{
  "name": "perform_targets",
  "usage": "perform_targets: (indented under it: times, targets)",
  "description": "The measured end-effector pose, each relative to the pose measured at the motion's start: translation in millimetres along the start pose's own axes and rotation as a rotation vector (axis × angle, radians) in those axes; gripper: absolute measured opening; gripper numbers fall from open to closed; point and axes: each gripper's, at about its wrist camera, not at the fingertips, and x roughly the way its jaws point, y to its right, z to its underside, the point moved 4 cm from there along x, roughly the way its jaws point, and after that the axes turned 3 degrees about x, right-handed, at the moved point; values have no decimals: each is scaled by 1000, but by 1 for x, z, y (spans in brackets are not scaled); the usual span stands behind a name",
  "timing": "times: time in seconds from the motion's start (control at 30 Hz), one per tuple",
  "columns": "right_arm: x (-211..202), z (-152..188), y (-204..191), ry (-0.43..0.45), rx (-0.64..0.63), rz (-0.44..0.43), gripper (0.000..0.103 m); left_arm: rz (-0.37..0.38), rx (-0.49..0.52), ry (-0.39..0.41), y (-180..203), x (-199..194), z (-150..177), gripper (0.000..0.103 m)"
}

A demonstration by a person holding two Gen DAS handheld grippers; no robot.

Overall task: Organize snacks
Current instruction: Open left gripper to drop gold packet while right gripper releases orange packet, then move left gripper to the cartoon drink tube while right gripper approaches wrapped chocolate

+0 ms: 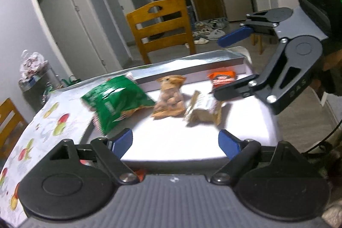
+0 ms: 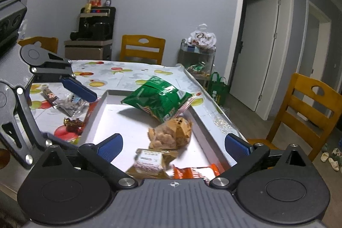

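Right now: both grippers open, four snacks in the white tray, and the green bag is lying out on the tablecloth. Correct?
Not quite. The green bag lies inside the white tray, at its far end, as the right wrist view shows. The rest holds: the left gripper and right gripper are both open, and four snacks are in the tray.

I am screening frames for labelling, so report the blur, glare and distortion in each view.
Left wrist view: the white tray floor is blown out by glare, the green bag and brown packet are motion-smeared, and door frames bow from fisheye. Right wrist view: the near packets are blurred, the green bag is sharper, and the tray is less overexposed.
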Motion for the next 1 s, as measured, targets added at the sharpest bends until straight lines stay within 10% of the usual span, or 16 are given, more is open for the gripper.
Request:
perform_targets:
  times: [1.0]
  targets:
    - [27,-32,-137,-60,-99,-175,103,-180,-322,12,-112,-83,125,96]
